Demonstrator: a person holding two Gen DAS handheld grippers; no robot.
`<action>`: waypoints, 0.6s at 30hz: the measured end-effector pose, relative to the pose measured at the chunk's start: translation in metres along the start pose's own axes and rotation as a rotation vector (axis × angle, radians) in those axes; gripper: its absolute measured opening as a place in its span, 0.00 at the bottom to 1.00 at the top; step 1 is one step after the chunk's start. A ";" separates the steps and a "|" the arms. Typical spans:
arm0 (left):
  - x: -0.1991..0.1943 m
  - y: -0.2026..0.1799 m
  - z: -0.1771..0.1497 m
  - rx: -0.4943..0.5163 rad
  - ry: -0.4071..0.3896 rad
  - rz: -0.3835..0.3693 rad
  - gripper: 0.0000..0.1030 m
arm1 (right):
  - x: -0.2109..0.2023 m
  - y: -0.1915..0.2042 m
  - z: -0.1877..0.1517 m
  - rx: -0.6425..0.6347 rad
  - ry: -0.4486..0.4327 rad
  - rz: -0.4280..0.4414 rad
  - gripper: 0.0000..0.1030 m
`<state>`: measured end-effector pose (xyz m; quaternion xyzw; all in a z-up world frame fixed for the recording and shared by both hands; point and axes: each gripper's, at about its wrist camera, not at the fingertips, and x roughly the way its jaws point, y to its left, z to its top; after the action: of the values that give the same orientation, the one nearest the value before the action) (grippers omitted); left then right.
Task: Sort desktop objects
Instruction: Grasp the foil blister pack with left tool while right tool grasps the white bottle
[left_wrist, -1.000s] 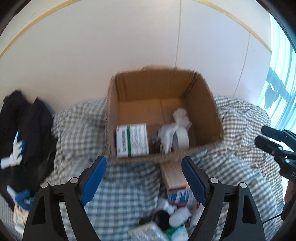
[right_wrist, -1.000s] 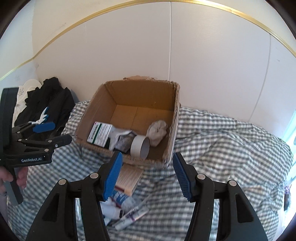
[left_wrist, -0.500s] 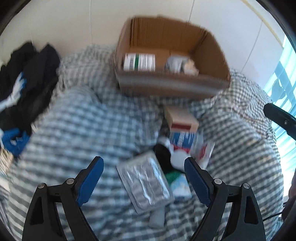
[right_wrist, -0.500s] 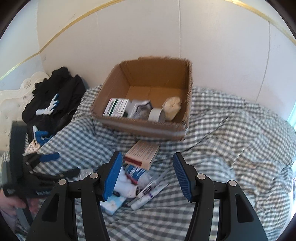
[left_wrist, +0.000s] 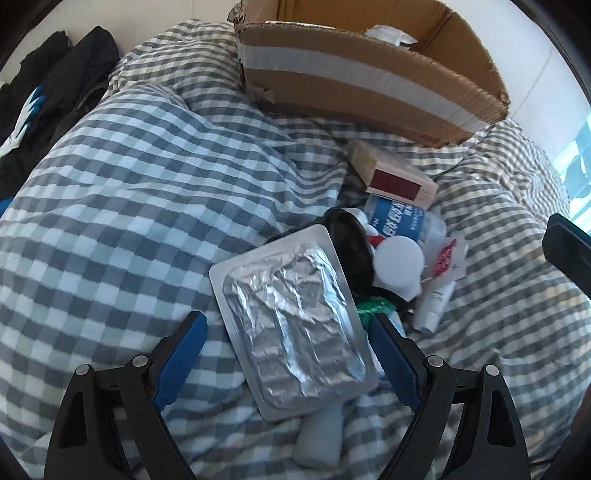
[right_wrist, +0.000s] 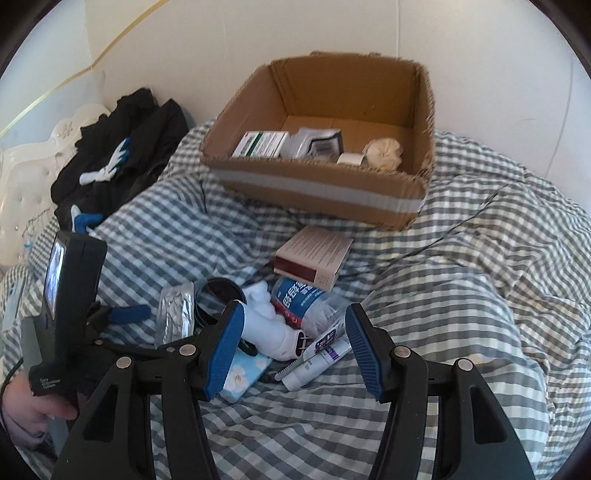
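Note:
A pile of small objects lies on the checked bedding. A silver blister pack (left_wrist: 295, 317) lies between the jaws of my open left gripper (left_wrist: 288, 350), untouched as far as I can see. Behind it are a black round lid (left_wrist: 351, 251), a white plug adapter (left_wrist: 399, 266), a blue-label bottle (left_wrist: 399, 221), a cream and maroon box (left_wrist: 395, 177) and a white tube (left_wrist: 436, 302). My open right gripper (right_wrist: 291, 347) hovers over the white adapter (right_wrist: 269, 325) and tube (right_wrist: 321, 354). The cardboard box (right_wrist: 321, 192) holds several items.
Black clothing (right_wrist: 122, 140) with blue and white gloves lies at the left by a white headboard (right_wrist: 33, 155). A pale blue tissue pack (right_wrist: 243, 376) and the blister pack (right_wrist: 175, 314) lie by the left gripper (right_wrist: 125, 314). A white wall stands behind the box.
Both grippers have dropped down and forward from the box toward the pile. The left gripper now straddles the blister pack; the right gripper is low over the adapter and tube.

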<state>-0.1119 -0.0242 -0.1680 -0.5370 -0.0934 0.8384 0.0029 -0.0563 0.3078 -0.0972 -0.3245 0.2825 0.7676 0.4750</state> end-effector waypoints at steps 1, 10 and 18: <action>0.002 0.000 0.001 0.003 0.000 0.001 0.89 | 0.003 0.000 0.000 -0.002 0.006 0.004 0.55; 0.016 0.003 0.007 0.027 0.021 -0.062 0.72 | 0.039 0.004 0.000 -0.014 0.076 0.053 0.55; -0.018 0.020 0.020 -0.022 -0.043 -0.115 0.65 | 0.062 0.014 -0.013 -0.069 0.124 0.080 0.55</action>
<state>-0.1204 -0.0486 -0.1470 -0.5125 -0.1331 0.8472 0.0431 -0.0875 0.3267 -0.1509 -0.3760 0.2974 0.7737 0.4143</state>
